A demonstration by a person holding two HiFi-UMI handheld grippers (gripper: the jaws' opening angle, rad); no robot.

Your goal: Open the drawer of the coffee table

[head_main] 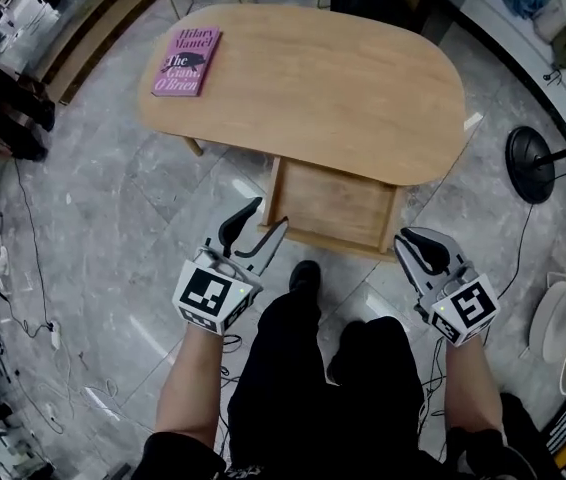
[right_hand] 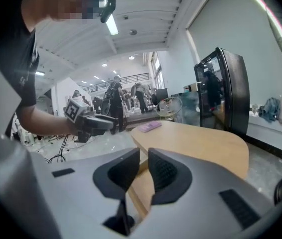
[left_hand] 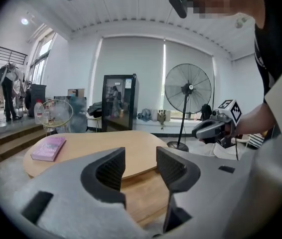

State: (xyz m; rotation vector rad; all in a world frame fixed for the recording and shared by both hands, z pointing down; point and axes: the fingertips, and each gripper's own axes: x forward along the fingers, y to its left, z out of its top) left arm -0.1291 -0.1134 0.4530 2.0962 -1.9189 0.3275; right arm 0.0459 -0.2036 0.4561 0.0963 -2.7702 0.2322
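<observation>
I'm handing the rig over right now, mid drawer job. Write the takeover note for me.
Left gripper: jaws apart, empty, clear of the table.
Right gripper: jaws nearly together, empty.
Light wooden drawer: pulled out from under the oval wooden coffee table, nothing visible inside.
Done: drawer open.
Remaining: apparently nothing; neither gripper touches it.

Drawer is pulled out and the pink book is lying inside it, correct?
No. The drawer is pulled out, but the pink book lies on the tabletop, near its far left end, not inside the drawer. The head view shows it.
</observation>
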